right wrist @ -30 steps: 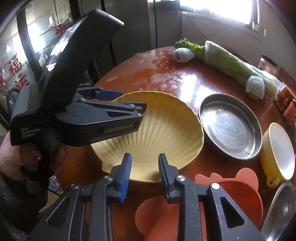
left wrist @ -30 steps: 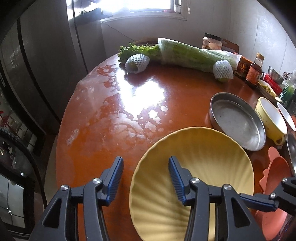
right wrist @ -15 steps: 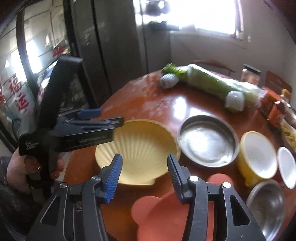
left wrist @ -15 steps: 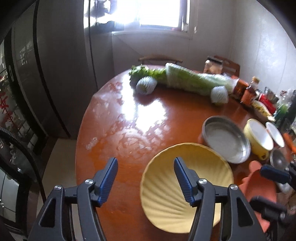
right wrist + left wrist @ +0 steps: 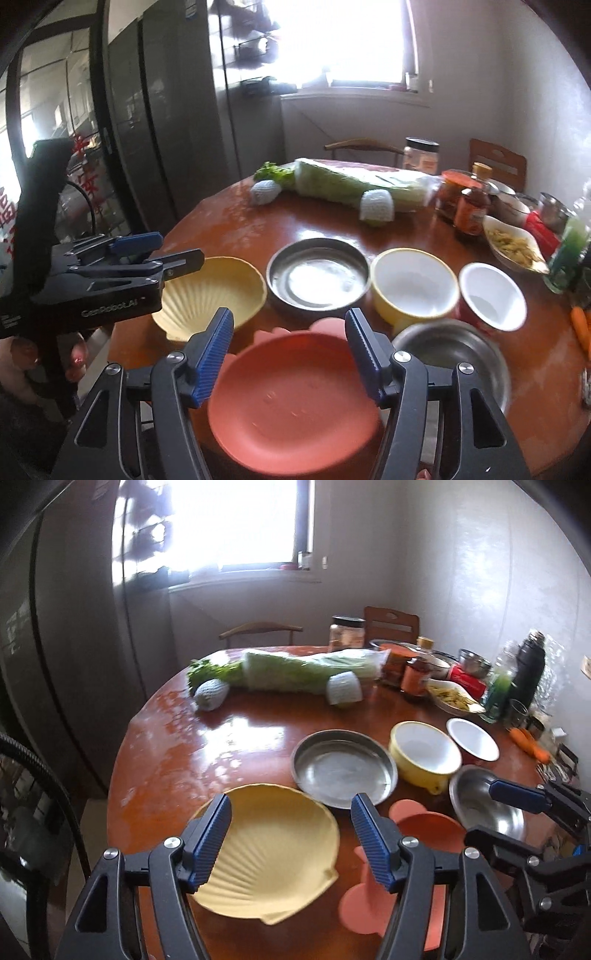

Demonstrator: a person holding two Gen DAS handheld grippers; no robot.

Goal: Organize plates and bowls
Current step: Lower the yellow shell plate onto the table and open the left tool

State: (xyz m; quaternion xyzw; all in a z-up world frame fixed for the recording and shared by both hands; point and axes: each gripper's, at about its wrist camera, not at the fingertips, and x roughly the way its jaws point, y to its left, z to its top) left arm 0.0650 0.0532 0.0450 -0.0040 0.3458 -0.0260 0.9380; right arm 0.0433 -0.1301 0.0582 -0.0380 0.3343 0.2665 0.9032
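shell plate (image 5: 280, 853): pale yellow, ribbed
scalloped plate (image 5: 295, 391): coral
handled bowl (image 5: 413, 288): yellow, white inside
table (image 5: 221, 746): red-brown

Two plates (image 5: 291, 402) (image 5: 210, 291), one steel pan (image 5: 317, 277), three bowls (image 5: 413, 288) (image 5: 491, 299) (image 5: 454, 350), two claws (image 5: 290, 354) (image 5: 291, 843).

A broad bare stretch of the glossy round wooden table (image 5: 221, 746) lies open left of the yellow shell-shaped plate (image 5: 273, 853); wrapped cabbage (image 5: 306, 672) blocks the far edge, and crowded jars and bottles (image 5: 417, 675) wall the right.
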